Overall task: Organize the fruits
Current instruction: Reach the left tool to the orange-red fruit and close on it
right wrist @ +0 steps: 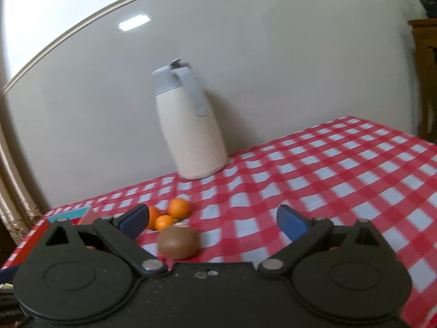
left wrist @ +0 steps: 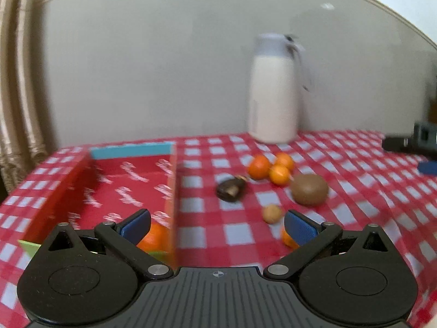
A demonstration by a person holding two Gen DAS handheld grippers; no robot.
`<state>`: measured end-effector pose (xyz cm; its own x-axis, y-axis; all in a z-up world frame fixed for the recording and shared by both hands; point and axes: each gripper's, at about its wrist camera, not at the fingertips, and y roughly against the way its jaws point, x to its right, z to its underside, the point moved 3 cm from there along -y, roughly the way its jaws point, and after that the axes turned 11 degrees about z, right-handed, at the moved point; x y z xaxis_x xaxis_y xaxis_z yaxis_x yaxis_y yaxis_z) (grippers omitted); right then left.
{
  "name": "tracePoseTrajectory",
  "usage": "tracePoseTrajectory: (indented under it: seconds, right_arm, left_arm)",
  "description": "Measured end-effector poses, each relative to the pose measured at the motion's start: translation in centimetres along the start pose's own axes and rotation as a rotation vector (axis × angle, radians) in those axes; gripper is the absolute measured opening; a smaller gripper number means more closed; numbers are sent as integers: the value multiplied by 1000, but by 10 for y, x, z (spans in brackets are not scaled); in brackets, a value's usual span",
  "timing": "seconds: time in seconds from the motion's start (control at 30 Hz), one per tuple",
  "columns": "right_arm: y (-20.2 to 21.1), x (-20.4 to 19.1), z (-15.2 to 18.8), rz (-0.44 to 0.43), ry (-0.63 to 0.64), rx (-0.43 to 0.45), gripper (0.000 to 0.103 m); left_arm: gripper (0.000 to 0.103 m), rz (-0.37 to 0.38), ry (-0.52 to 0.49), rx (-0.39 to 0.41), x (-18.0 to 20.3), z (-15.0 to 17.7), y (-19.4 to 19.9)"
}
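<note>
In the left wrist view, a red box [left wrist: 117, 180] lies open at the left with one orange [left wrist: 154, 236] inside, near its front corner. On the checked cloth beside it lie three small oranges [left wrist: 270, 168], a brown kiwi [left wrist: 309, 189], a dark fruit [left wrist: 230, 188], a small tan fruit [left wrist: 271, 213] and another orange [left wrist: 288, 237] behind the right finger. My left gripper [left wrist: 217, 225] is open and empty over the box's right wall. My right gripper [right wrist: 211, 220] is open and empty, just in front of the kiwi [right wrist: 179, 242] and the oranges [right wrist: 172, 214].
A white thermos jug [left wrist: 274, 93] stands at the back against the wall, also in the right wrist view [right wrist: 191, 125]. The right gripper shows at the left wrist view's right edge [left wrist: 409, 142]. The red checked tablecloth [right wrist: 327, 169] stretches to the right. A curtain [left wrist: 19, 82] hangs at left.
</note>
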<state>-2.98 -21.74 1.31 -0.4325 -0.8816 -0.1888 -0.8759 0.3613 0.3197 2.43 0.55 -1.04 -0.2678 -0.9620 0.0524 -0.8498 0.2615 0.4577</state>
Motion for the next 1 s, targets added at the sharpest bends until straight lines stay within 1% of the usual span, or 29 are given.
tracePoseTrajectory:
  seconds: [0.13,0.27,0.3,0.33,0.37,0.43,0.5,0.57,0.67,0.77,0.83,0.87,1.0]
  right_arm:
    - [5,24,-6,36,-40,17,103]
    - [6,42,-9,49,-84,16,103]
    - [7,44,-10,50,-92,18,103]
    - [8,47,-11,52,-99,20,103]
    - [10,50,-11,53,-105,25,103]
    - [12,53,-13,54,-110,33,103]
    - [14,56,-14,53,-115,35,103]
    - [16,58,-16,52,-119,38,103]
    - [19,60,-17,50,-125,44,103]
    - [19,62,-18,51,-133,46,103]
    - [19,63,-18,51,-141,46,103]
    - [19,63,-18,50,-143,46,103]
    - [18,63,-19,48,-148,46,103]
  left_arm:
    - [102,29,-53,-45,23,8,-12]
    - [102,27,-75,-78,34,15,-24]
    - [96,31,-71,-87,36,16,-25]
    - [86,44,-71,-94,38,17,-27]
    - [82,54,-73,-104,39,18,-30]
    - [80,58,-81,-106,44,20,-33]
    - [78,55,-111,-102,50,22,-34]
    - [72,71,-121,-112,55,24,-37]
    - [64,90,-120,-149,58,29,-43]
    - [58,97,-120,-142,60,31,-44]
    - [48,110,-107,-136,61,32,-43]
    - [46,115,-104,-134,62,32,-43]
    - [33,127,-110,-127,66,34,-40]
